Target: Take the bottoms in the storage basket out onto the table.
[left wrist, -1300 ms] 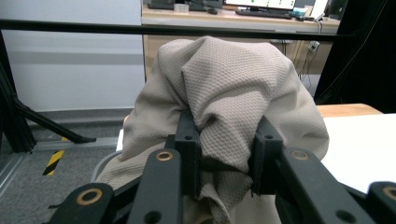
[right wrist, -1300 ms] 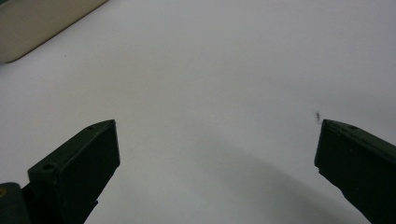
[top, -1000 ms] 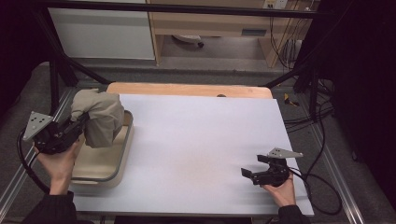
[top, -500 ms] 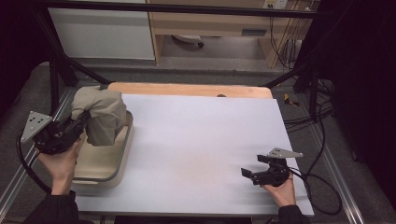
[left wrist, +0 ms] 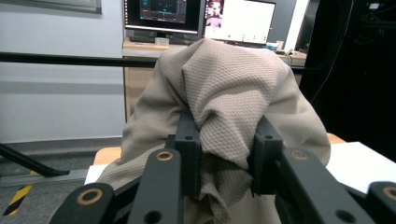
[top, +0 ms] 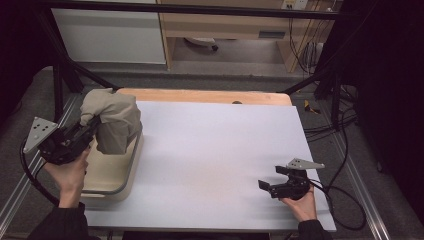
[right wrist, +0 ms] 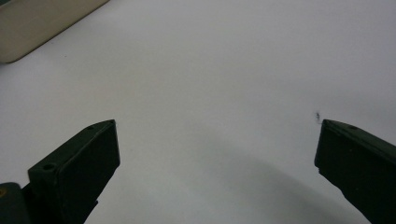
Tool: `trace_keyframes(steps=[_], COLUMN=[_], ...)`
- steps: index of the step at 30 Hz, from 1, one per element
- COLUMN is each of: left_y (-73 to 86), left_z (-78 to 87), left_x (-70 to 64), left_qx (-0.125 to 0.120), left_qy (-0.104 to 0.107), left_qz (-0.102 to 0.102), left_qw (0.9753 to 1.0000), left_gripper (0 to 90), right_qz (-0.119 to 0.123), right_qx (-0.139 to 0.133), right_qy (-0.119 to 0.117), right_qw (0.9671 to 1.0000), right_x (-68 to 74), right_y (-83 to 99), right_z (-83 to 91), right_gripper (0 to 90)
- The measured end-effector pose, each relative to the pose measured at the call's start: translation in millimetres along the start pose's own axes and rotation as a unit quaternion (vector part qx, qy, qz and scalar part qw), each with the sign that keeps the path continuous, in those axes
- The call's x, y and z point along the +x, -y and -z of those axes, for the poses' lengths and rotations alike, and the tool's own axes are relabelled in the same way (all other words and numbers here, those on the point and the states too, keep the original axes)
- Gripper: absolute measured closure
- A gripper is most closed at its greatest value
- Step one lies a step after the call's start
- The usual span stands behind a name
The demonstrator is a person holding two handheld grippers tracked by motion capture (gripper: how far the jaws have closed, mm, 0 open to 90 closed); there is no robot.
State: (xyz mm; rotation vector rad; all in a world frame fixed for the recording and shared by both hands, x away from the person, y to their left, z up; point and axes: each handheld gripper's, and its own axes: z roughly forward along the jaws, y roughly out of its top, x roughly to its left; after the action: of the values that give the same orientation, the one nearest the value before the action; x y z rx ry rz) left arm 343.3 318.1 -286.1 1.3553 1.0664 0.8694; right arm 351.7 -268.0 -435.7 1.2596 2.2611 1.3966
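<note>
White table [top: 210, 150]: left gripper [top: 92, 127] pinching cloth [top: 112, 120], lifted higher; right gripper [top: 267, 186] fingers wide.

A white table [top: 215, 150] takes up the middle of the scene, and a strip of bare wood [top: 200, 95] runs along its far edge. Beyond the far edge stand a white cabinet [top: 110, 35] on the left and a wooden desk [top: 225, 25] to its right, and the left gripper view shows two lit monitors [left wrist: 201, 18] on that desk, their contents too blurred to read. Black frame bars [top: 65, 70] slant down at both far corners, dark cables [top: 320, 55] hang and lie on the grey floor [top: 365, 165] to the right, and a yellow-and-black striped marking [left wrist: 16, 200] sits on the floor at the left.
</note>
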Motion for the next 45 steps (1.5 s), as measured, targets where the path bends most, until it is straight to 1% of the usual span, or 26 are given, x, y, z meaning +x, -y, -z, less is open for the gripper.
trace_keyframes(steps=[8, 20, 26, 37, 38, 45], left_y=[-4.2, -7.1, -8.8, -10.5, -10.6, -11.0], left_z=[-2.8, -10.1, -14.1, -22.2, -22.8, -27.3], left_x=[-7.3, -24.3, -32.9, -49.4, -50.8, -61.8], left_qx=[-0.010, -0.017, -0.021, -0.026, -0.026, -0.031], left_qy=[0.008, 0.027, 0.040, 0.059, 0.061, 0.073], left_qz=[0.002, 0.002, 0.007, 0.006, 0.007, 0.007], left_qw=[0.9999, 0.9995, 0.9990, 0.9979, 0.9978, 0.9968], left_gripper=[69.6, 69.6, 69.6, 69.6, 69.6, 69.6], right_qz=[-0.001, 0.001, 0.000, 0.001, -0.002, 0.001], right_qx=[0.001, 0.000, 0.000, 0.000, 0.001, 0.000], right_qy=[0.000, 0.000, 0.000, -0.001, -0.001, 0.000], right_qw=[1.0000, 1.0000, 1.0000, 1.0000, 1.0000, 1.0000], right_x=[0.1, -0.2, 0.0, 0.0, 0.4, 0.0], right_y=[0.0, 0.0, 0.0, -0.1, 0.0, -0.1], right_z=[-0.1, -0.1, -0.1, 0.0, 0.0, 0.1], right_gripper=[0.6, 0.6, 0.6, 0.6, 0.6, 0.6])
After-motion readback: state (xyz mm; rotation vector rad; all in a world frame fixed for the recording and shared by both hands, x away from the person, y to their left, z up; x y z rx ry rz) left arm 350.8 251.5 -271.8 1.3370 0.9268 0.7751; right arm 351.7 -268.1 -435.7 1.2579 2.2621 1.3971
